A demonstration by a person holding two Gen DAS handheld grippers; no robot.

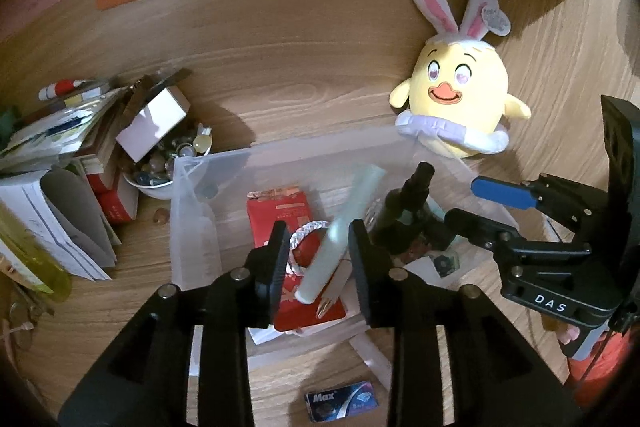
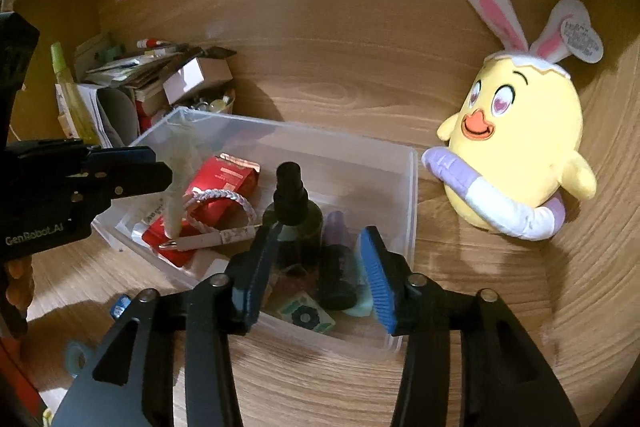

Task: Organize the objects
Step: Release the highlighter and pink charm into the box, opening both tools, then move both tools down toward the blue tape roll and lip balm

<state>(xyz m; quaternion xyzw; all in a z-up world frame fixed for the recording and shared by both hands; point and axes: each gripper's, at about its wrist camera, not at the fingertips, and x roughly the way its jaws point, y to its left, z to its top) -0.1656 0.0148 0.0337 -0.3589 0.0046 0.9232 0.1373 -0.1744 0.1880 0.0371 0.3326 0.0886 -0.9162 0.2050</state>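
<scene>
Left gripper (image 1: 318, 259): spread wide over the bin, holding nothing. A pale tube lies slanted in the gap between its fingers, and I cannot tell if it touches them.
Right gripper (image 2: 316, 267): spread wide too, holding nothing, over the near end of the bin.
Bin (image 2: 412, 195): clear plastic, on the wood table, right under both grippers.
Tube (image 1: 340, 239): pale green, inside the bin, leaning across the red pack.
Red pack (image 2: 224, 183): lies flat in the bin, below the left gripper.
Braided ring (image 2: 222, 205): white, rests on the red pack, beside the tube.
Dark bottle (image 2: 292, 203): stands in the bin, just ahead of the right gripper's fingers.
Chick toy (image 2: 520, 151): yellow with bunny ears, outside the bin, off to the right of both grippers.
Paper pile (image 1: 60, 163): books and papers, to the left of the bin.
Small box (image 1: 342, 405): blue, on the table, under the left gripper, outside the bin.
</scene>
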